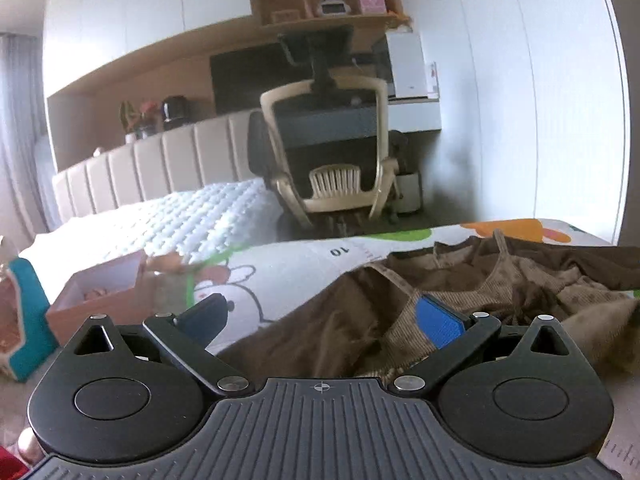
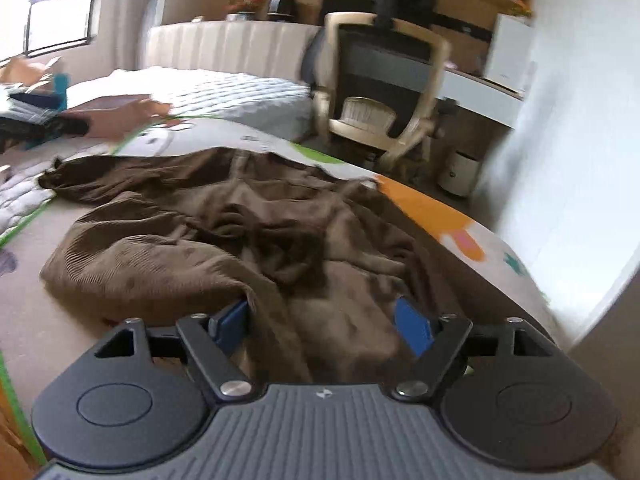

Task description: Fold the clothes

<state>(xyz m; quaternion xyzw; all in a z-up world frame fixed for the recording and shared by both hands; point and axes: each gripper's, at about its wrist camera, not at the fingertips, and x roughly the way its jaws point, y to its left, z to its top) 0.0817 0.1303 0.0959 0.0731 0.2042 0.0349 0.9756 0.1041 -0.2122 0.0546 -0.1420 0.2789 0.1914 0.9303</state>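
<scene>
At nine o'clock in the left wrist view a teal-edged object (image 1: 24, 312) and an open pink box (image 1: 102, 294) are seen at the edge of a printed play mat (image 1: 288, 276), with a white quilted bed (image 1: 176, 220) behind them at ten o'clock. The left gripper (image 1: 326, 320) is held above the mat with its jaws spread wide; the left blue pad (image 1: 202, 316) is seen over the bare mat and the right blue pad (image 1: 438, 320) over the brown garment (image 1: 480, 280), and no cloth is pinched between them. The garment is spread in a crumpled heap from the centre towards three o'clock, a ribbed lighter brown part lying among darker folds. At twelve o'clock a cream office chair (image 1: 332, 148) is seen before a desk. In the right wrist view the same brown garment (image 2: 224, 224) is laid across the mat (image 2: 432, 208) from nine o'clock to the centre, one sleeve stretched towards ten o'clock. The right gripper (image 2: 326, 322) is held low over the near edge of the cloth with its jaws standing wide; cloth lies between the pads (image 2: 414, 326), but whether it is pressed by them cannot be told. The chair (image 2: 384, 80) is found at one o'clock.
</scene>
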